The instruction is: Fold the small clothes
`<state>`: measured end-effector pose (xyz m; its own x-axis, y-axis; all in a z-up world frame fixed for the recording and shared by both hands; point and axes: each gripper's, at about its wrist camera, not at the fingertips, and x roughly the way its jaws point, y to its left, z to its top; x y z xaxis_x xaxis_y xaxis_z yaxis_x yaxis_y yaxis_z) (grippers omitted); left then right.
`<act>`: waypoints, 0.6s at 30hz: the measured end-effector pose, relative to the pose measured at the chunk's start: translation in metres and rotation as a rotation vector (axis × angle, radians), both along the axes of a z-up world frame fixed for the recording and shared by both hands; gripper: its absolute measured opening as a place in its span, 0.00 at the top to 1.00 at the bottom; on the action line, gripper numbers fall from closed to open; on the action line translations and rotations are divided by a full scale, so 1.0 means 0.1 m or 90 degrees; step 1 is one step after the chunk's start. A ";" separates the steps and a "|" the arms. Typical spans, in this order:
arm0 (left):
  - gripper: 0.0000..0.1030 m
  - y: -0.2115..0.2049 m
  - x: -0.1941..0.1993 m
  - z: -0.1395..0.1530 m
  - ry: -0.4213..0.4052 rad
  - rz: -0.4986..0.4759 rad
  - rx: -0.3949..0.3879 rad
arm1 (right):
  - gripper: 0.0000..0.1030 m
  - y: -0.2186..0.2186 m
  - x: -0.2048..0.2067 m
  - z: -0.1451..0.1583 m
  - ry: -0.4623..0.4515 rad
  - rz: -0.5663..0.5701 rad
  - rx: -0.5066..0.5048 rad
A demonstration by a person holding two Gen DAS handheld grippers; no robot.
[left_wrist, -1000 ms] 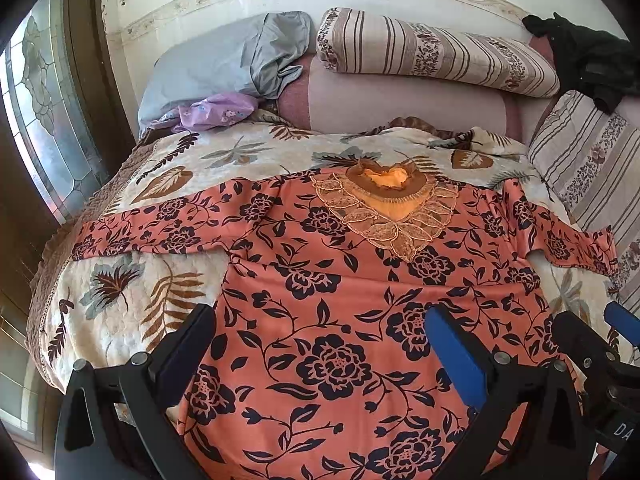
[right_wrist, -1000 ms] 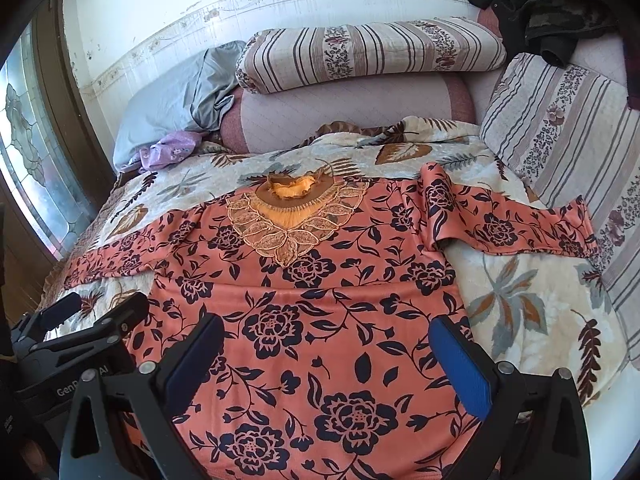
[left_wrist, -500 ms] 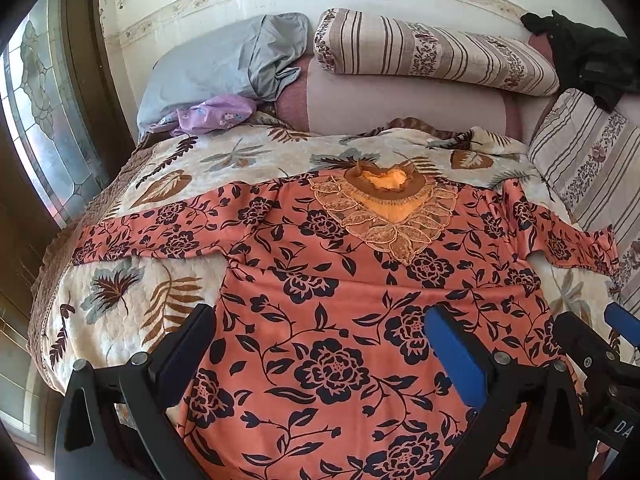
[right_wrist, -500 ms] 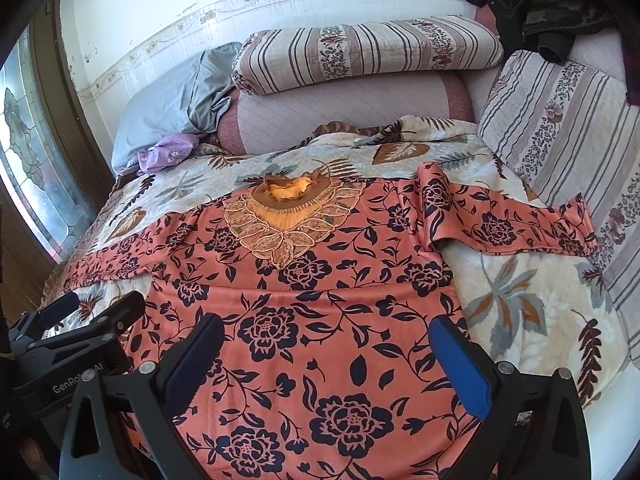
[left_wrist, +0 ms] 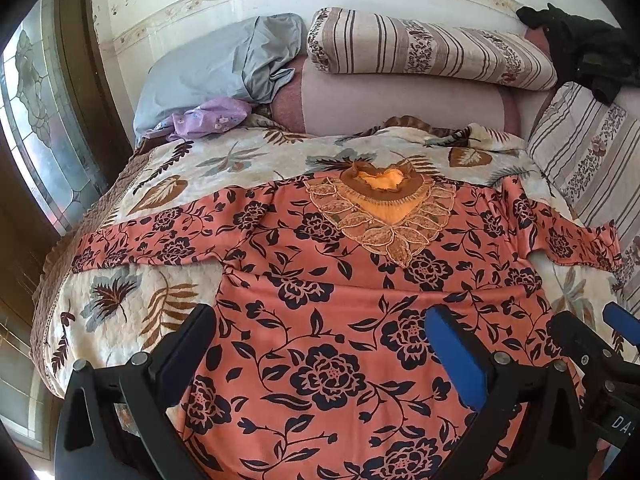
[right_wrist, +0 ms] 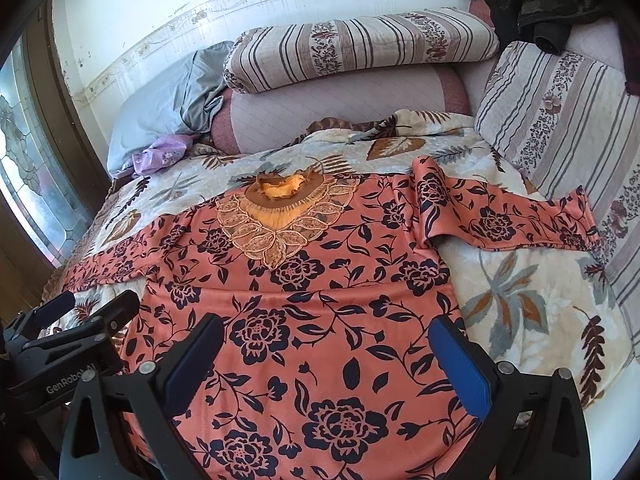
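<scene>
Lying flat on the bedspread [left_wrist: 168, 184], the orange flowered dress [left_wrist: 320, 300] spreads between and beyond the fingers of both grippers, sleeves out to either side, neckline at the far end. The left gripper [left_wrist: 320, 354] and right gripper [right_wrist: 328, 364] hover over its lower part, fingers spread wide, gripping nothing. Striped pillows [right_wrist: 360, 44] sit beyond.

Bright daylight enters from the window [left_wrist: 36, 128]; sharp centre, fisheye-curved dark corners.
</scene>
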<state>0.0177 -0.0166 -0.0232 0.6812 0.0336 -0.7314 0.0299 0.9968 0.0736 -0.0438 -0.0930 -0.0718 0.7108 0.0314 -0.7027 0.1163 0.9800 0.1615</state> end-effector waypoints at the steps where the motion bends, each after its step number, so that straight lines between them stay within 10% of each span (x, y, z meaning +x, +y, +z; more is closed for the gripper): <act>1: 0.00 0.00 0.01 0.00 0.000 0.000 0.001 | 0.00 0.00 0.00 0.00 0.000 0.000 0.000; 18: 0.00 -0.14 0.14 -0.03 0.007 -0.008 0.025 | 0.00 -0.10 0.14 -0.09 0.005 0.002 0.021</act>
